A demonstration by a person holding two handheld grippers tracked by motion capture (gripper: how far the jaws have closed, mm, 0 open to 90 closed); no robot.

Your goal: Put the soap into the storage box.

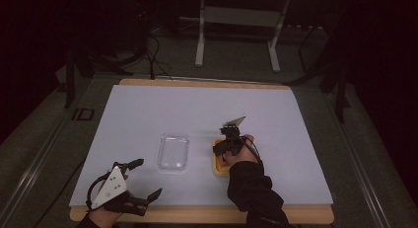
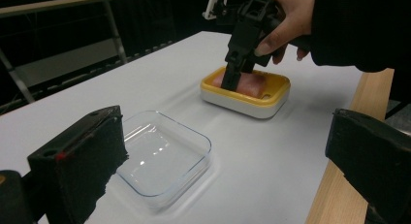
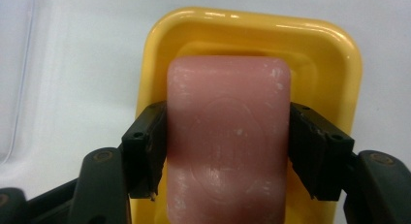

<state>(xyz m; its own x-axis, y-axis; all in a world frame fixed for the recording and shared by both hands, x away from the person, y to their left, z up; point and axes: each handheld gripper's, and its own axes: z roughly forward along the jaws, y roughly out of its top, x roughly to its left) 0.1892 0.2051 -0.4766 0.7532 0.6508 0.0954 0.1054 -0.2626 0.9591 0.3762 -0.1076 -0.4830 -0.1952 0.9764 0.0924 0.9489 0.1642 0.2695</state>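
A pink soap bar (image 3: 228, 136) lies in a yellow soap dish (image 3: 242, 35) on the white table cover. My right gripper (image 3: 228, 151) reaches down into the dish with a pad pressed against each long side of the bar. From the left gripper view, the right gripper (image 2: 233, 73) stands steeply over the soap bar (image 2: 253, 81) in the dish (image 2: 252, 105). In the high view, the right gripper (image 1: 227, 145) is at the dish (image 1: 218, 168), right of centre. My left gripper (image 1: 146, 179) rests near the front left corner, wide open and holding nothing.
A clear plastic lid (image 1: 173, 152) lies flat just left of the dish, between the two grippers. The wooden table edge (image 1: 207, 214) runs along the front. A metal stand (image 1: 236, 20) is on the floor beyond the table.
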